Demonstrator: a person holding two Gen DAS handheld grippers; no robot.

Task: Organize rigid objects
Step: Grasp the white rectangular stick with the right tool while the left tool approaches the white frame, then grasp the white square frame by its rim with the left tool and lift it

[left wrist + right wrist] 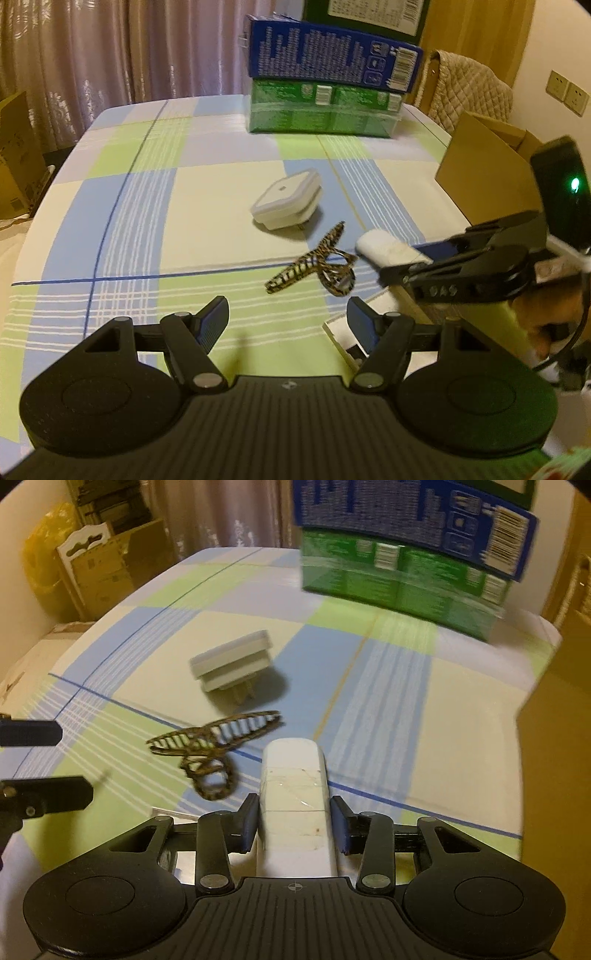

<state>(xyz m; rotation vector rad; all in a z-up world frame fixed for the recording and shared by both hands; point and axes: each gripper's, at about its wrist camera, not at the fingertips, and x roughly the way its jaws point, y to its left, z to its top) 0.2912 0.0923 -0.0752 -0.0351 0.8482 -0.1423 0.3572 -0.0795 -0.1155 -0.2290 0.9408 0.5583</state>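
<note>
Your right tongs (294, 825) pinched, seemingly, the white block (294, 775); your left tongs (288, 325) stood spread above the counter (184, 206).

The print on the blue box (332, 55) is too small to read, and in the right wrist view it is blurred; the dark green box (364, 14) behind it is cut by the top edge; the near end of the white bar (295, 812) is hidden under the right claw (294, 821); the flat white thing (345, 338) by the left claw (288, 325) is mostly covered, so I cannot tell what it is.
</note>
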